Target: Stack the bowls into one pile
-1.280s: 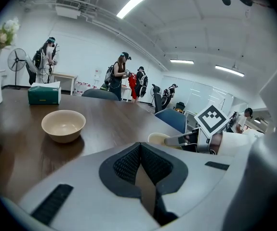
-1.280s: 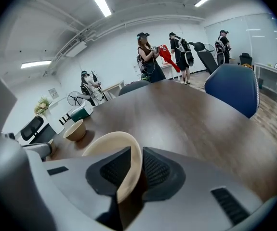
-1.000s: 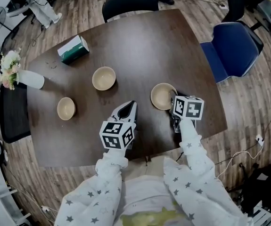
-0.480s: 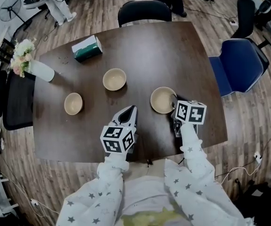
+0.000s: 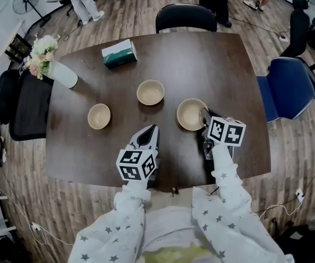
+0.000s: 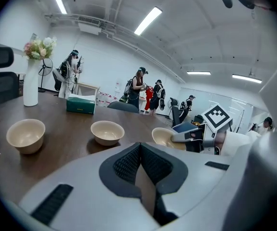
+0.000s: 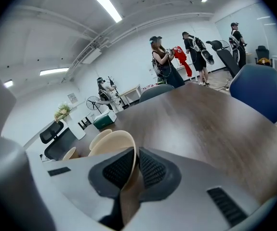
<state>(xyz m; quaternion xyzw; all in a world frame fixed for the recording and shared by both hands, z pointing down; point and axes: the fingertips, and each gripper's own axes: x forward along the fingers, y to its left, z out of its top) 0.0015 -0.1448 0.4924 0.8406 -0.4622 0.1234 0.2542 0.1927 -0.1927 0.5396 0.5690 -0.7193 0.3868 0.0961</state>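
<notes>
The right gripper (image 5: 204, 115) pinches the right bowl (image 5: 190, 114) by its rim, perhaps off the table (image 5: 201, 59). The left gripper (image 5: 152, 129), pressed together, holds nothing. Next: carry it left into the middle bowl (image 5: 150, 92).

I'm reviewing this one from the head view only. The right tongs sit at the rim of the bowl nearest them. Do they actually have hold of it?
Observer: Yes. In the right gripper view the right tongs are shut on that bowl, with one pad inside its wall and one outside.
Operator: And the other pair?
Observer: Empty. The left gripper view shows the left tongs closed pad to pad with nothing between them.
Operator: Something white at the far left looks toppled from above. Is it?
Observer: No. In the left gripper view it is a vase standing upright, with flowers in its top.
</notes>
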